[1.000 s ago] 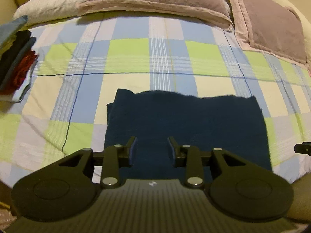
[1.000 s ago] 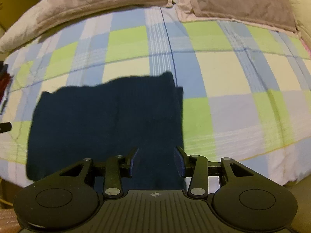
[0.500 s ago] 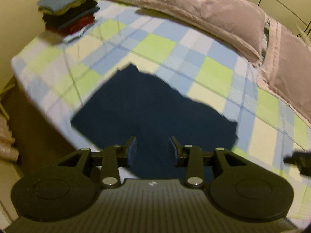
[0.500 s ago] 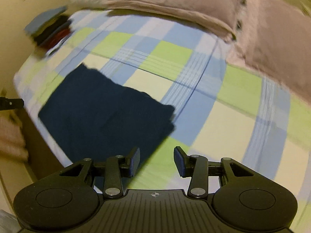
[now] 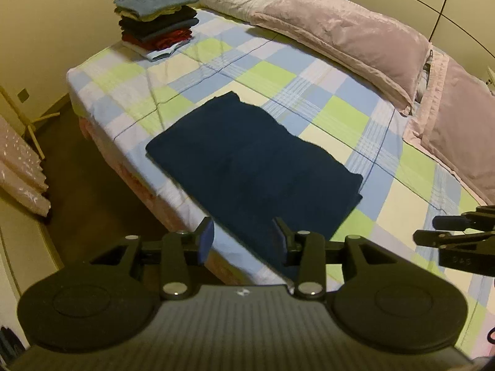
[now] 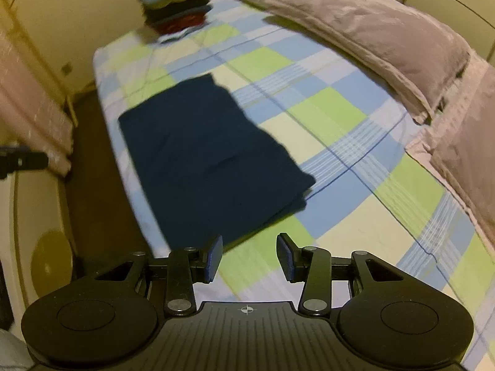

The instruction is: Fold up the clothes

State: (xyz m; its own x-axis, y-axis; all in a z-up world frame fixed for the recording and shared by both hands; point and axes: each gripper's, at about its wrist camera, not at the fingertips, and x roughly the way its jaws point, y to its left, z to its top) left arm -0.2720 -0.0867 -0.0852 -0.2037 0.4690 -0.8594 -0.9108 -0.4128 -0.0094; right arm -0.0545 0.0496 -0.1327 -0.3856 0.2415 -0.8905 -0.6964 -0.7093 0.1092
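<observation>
Your left claw [image 5: 243, 235] is held above the near edge of the bed [image 5: 272, 74], its fingers spread apart with nothing between them. Your right claw [image 6: 249, 256] is likewise apart and empty, over the checked bedspread [image 6: 337, 114] just beside the garment. The dark navy folded garment [image 5: 247, 167] lies flat near the bed's near edge, clear of both claws. A stack of folded clothes [image 5: 156, 21] sits at the far corner of the bed, well apart from the navy piece. Two mauve pillows [image 5: 346, 34] line the head of the bed.
</observation>
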